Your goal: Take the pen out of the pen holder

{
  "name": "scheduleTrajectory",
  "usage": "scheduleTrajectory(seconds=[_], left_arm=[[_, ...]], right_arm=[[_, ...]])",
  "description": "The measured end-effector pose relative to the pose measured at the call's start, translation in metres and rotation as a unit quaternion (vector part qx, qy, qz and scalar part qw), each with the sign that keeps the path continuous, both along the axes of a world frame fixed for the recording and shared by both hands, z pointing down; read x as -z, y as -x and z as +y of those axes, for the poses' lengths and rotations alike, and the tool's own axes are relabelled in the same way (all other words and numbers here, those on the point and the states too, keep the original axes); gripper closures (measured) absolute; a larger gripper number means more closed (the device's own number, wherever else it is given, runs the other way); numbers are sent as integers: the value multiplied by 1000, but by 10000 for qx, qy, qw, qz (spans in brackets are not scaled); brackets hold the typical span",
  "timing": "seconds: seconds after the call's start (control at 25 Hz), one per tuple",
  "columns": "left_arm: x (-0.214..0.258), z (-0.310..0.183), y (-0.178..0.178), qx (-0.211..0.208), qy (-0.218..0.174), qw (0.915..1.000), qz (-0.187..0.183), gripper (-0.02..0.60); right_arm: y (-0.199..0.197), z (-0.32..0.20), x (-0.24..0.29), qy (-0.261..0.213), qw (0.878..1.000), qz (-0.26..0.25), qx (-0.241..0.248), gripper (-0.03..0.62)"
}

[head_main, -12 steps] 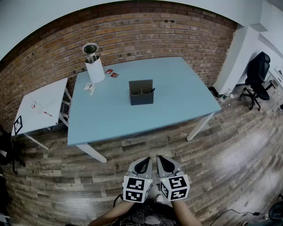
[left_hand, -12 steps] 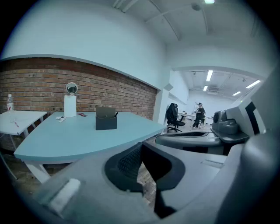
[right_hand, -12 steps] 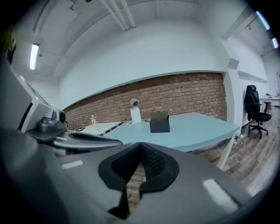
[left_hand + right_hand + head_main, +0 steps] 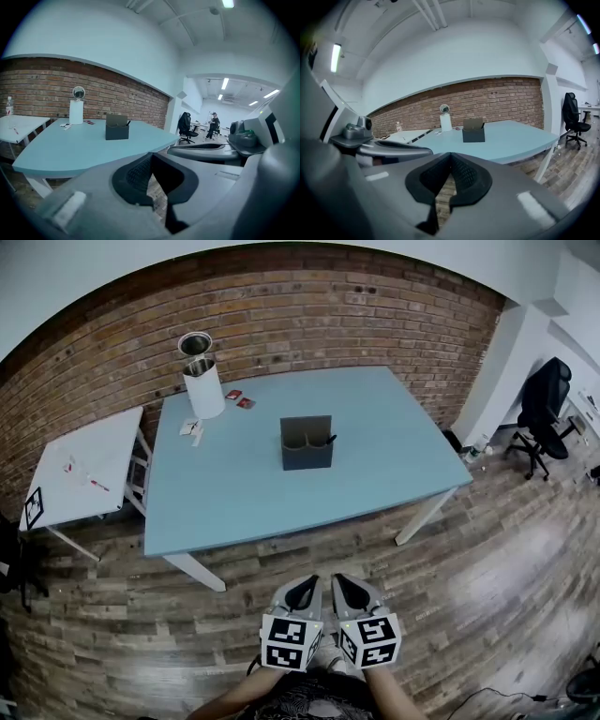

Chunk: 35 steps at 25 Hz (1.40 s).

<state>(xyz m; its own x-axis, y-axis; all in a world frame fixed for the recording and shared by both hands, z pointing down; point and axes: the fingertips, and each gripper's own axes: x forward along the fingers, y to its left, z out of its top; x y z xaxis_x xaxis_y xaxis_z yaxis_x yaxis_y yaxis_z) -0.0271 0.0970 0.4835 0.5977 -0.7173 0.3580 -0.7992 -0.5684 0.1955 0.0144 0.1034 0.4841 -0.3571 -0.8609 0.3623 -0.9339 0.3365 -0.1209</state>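
While left tool, right tool hang closed, pen in holder, left gripper view alone shows bystander.

table top: smooth, matt
wall: rough brick
floor: grained wood planks, slight sheen
pen holder: matt, smooth
cup: shiny metal
left gripper, right gripper: smooth grey plastic shells
pads: black, ribbed, matt

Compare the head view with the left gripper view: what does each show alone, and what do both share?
Only the head view shows the person's forearm and the square marker by the white side table. Only the left gripper view shows ceiling lights and a distant person. Both show the blue table, the pen holder with its pen, and the brick wall.
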Motion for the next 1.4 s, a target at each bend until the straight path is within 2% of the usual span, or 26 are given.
scheduleTrajectory(seconds=[0.28, 0.68, 0.92, 1.4], left_arm=[[-3, -24, 16, -43, 7, 10000, 12, 580], [-5, -62, 12, -100, 21, 9999, -23, 580], [-14, -98, 11, 21, 75, 9999, -66, 580], [-17, -183, -15, 263, 168, 9994, -124, 580]], right_arm=[[16, -19, 0, -49, 9999, 114, -16, 589], [12, -57, -2, -55, 10000, 60, -59, 589], [10, -96, -9, -45, 10000, 43, 55, 589], [-14, -184, -11, 31, 9995, 36, 318, 589]])
